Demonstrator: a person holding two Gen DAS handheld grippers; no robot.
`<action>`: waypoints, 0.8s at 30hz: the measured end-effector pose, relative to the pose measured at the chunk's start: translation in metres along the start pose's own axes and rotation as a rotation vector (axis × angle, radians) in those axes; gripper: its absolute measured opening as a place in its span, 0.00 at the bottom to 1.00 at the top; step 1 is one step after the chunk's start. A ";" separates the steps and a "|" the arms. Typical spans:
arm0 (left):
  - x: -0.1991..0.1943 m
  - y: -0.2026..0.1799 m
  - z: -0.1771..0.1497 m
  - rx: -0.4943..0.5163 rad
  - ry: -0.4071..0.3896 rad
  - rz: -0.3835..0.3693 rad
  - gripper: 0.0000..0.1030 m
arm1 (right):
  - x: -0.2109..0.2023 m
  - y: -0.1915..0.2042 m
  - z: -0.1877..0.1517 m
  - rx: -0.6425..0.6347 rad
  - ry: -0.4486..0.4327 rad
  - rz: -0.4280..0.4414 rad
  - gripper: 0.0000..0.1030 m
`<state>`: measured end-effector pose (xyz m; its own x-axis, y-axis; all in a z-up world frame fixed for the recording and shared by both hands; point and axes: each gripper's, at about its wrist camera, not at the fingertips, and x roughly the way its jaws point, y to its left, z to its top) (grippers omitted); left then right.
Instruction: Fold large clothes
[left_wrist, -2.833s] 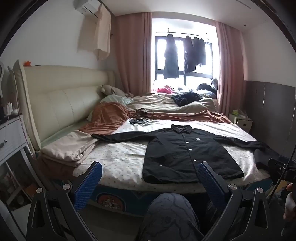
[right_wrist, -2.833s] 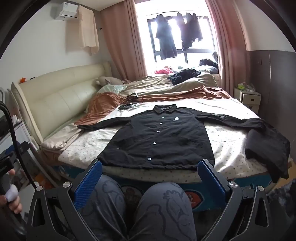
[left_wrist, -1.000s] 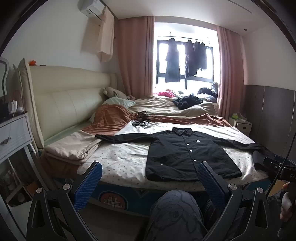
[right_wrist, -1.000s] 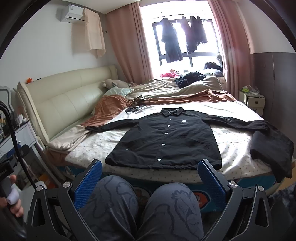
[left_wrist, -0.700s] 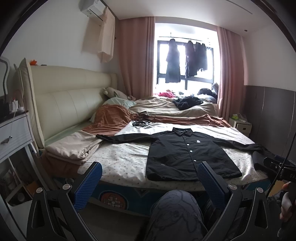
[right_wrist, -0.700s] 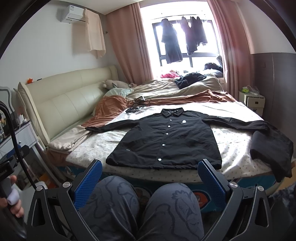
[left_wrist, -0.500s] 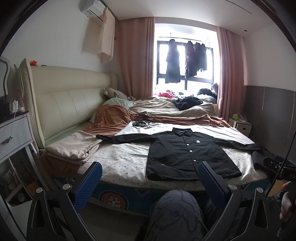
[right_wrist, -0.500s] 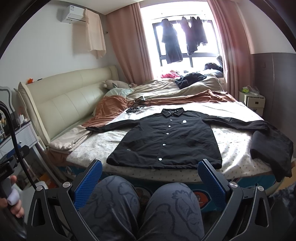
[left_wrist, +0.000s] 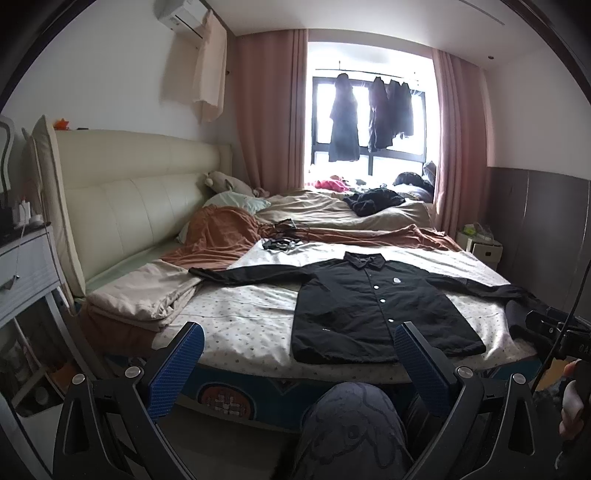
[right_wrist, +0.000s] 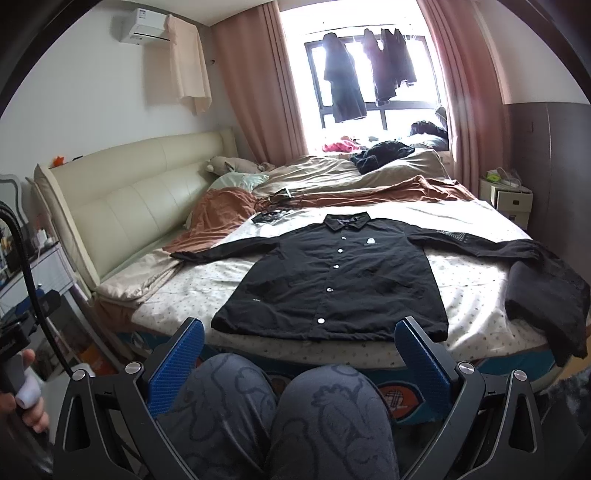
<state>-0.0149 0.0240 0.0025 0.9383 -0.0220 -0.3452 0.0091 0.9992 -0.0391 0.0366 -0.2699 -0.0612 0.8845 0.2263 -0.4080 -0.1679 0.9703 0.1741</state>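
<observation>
A large black button-up jacket (left_wrist: 376, 306) lies flat and face up on the bed, sleeves spread out to both sides; it also shows in the right wrist view (right_wrist: 336, 280). Its right sleeve hangs over the bed's right edge (right_wrist: 546, 295). My left gripper (left_wrist: 299, 365) is open and empty, held back from the bed's foot, above my knees. My right gripper (right_wrist: 299, 365) is open and empty too, in front of the jacket's hem.
The bed (left_wrist: 243, 314) has a dotted sheet, a cream headboard (left_wrist: 122, 206) at left and rumpled brown and beige bedding (left_wrist: 221, 243) behind the jacket. A bedside cabinet (right_wrist: 511, 201) stands at right, a white drawer unit (left_wrist: 22, 269) at left. My knees (right_wrist: 280, 413) fill the foreground.
Both grippers have drawn back slightly from the bed and steadied. The jacket has not moved. Both grippers stay open.
</observation>
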 end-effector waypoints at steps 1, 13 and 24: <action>0.005 0.000 0.002 -0.003 0.006 -0.002 1.00 | 0.004 -0.001 0.001 0.001 0.004 0.001 1.00; 0.092 0.025 0.021 -0.064 0.061 0.014 1.00 | 0.095 -0.018 0.041 0.030 0.055 0.038 1.00; 0.194 0.064 0.057 -0.118 0.128 0.083 0.93 | 0.203 -0.029 0.089 0.067 0.099 0.067 0.99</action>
<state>0.1873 0.0853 -0.0139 0.8822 0.0486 -0.4683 -0.1141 0.9871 -0.1125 0.2595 -0.2599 -0.0688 0.8245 0.3013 -0.4790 -0.1934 0.9455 0.2619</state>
